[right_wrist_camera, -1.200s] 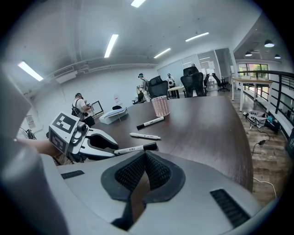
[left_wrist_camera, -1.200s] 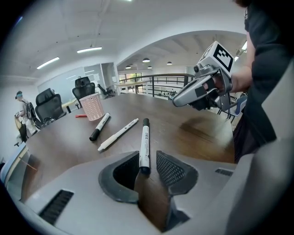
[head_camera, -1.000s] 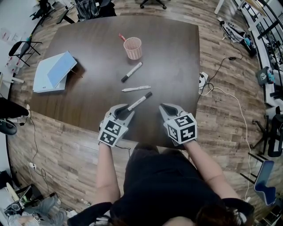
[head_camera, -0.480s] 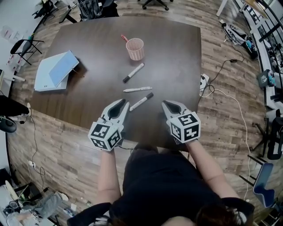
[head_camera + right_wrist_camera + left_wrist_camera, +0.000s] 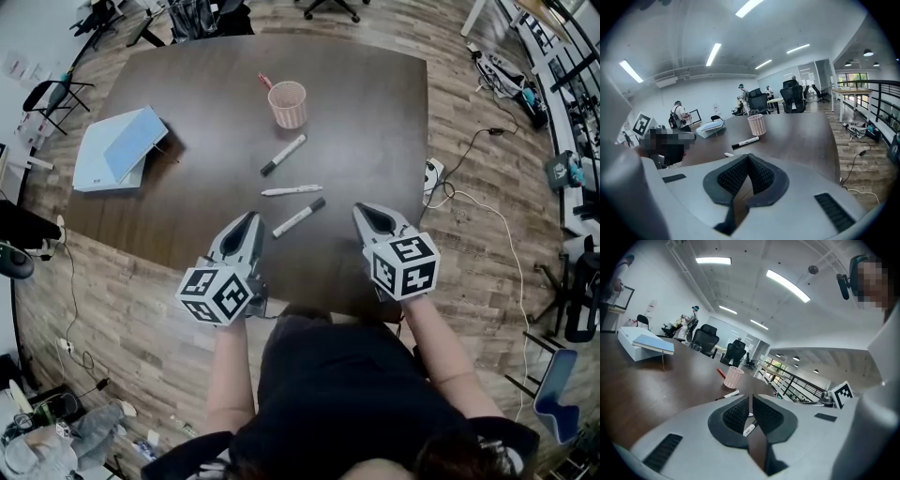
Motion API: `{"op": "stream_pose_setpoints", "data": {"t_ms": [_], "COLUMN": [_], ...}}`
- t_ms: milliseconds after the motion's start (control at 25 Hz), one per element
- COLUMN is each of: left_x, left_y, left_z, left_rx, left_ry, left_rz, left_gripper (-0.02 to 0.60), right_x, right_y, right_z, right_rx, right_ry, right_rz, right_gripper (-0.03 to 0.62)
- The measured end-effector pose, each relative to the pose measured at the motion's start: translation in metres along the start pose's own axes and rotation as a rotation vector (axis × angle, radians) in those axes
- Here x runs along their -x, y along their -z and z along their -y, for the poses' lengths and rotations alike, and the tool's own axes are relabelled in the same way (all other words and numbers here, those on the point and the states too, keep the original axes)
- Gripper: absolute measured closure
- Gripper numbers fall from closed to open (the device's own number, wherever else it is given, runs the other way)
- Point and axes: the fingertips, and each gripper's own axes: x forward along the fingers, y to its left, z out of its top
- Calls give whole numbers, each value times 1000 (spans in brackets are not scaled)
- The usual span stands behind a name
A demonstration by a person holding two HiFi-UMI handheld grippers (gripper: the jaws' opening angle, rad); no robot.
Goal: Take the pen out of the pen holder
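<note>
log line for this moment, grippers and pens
left gripper: jaws closing, nothing between | right gripper: shut, empty | three markers: lying on table | red pen: in pen holder

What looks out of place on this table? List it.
Three markers lie loose on the table at different angles, outside the pink pen holder, where one red pen stands. The blue notebook sits skewed on the white box. Nothing is spilled or broken.
</note>
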Motion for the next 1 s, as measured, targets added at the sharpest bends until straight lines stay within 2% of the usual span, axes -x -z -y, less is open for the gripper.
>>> {"op": "stream_pose_setpoints", "data": {"t_ms": [400,840,1000], "left_x": [-3,-14,-15], "left_y": [6,13,16], "left_z": [-4,0,3], "left_rx": [10,-1,-30], "left_ry": [-54,-52,-42], "left_rz": [-60,-103,-113], "left_gripper": [540,540,540], "right_x": [0,0,2], "right_y": [-9,-8,-7], "right_z": [5,10,11], "right_rx": [1,10,12], "right_ry": [6,19,20], "right_rz": [2,-3,-3], "right_gripper": [577,577,577]}}
